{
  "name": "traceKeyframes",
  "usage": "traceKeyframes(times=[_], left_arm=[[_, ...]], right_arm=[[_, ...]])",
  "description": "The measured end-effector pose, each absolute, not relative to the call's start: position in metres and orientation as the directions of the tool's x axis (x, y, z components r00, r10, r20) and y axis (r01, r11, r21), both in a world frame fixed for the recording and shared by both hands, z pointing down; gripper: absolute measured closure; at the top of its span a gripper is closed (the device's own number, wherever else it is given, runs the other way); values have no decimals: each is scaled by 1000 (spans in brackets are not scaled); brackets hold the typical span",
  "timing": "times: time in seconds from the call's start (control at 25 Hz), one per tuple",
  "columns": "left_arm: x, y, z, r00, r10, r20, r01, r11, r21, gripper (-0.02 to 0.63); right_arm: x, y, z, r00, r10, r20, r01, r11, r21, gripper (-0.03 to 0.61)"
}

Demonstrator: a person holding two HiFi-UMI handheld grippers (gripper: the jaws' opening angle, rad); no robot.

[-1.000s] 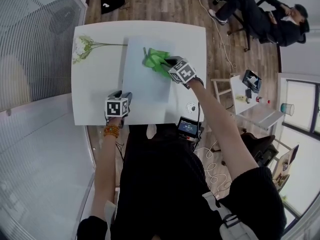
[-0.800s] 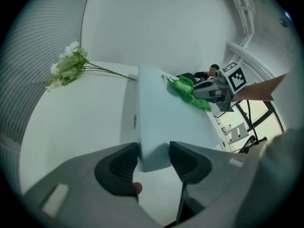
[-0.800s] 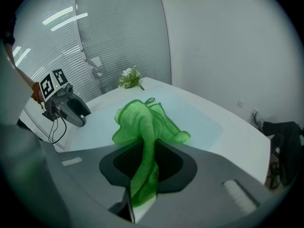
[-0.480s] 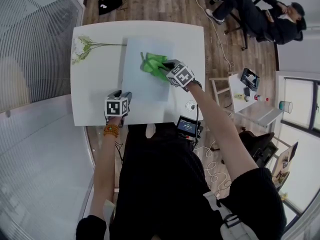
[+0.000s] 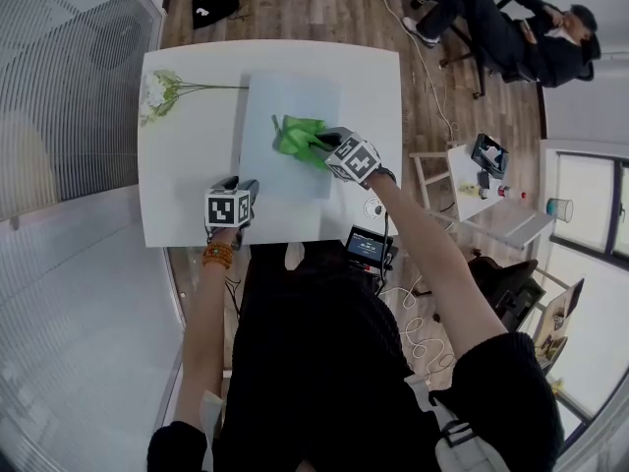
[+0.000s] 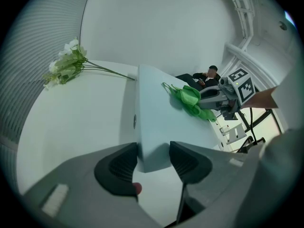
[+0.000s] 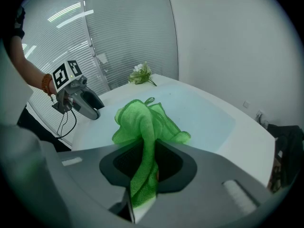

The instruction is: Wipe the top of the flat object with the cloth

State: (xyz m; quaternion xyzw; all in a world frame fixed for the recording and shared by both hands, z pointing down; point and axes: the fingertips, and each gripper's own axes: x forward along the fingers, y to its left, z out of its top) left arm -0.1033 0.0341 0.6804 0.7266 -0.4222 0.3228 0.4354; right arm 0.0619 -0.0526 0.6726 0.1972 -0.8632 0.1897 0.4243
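The right gripper (image 5: pixel 319 144) pinches the green cloth (image 5: pixel 295 134), bunched on the pale flat board (image 5: pixel 280 96) near its right edge, with bare board open leftward and beyond; the left gripper (image 5: pixel 244 187) clamps the board's near-left corner; flowers (image 5: pixel 157 91) lie at the white table's (image 5: pixel 187 165) far-left corner.

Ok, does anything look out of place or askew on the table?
Nothing spilled or damaged. Only a white flower sprig lies loose at the table's far left corner, beside the pale blue board.
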Motion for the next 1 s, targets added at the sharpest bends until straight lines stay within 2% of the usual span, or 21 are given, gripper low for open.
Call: traceKeyframes(times=[1.0], left_arm=[[-100, 34, 682, 465, -333, 821, -883, -247, 400, 391]], right_arm=[[47, 26, 675, -591, -49, 805, -377, 899, -222, 479]])
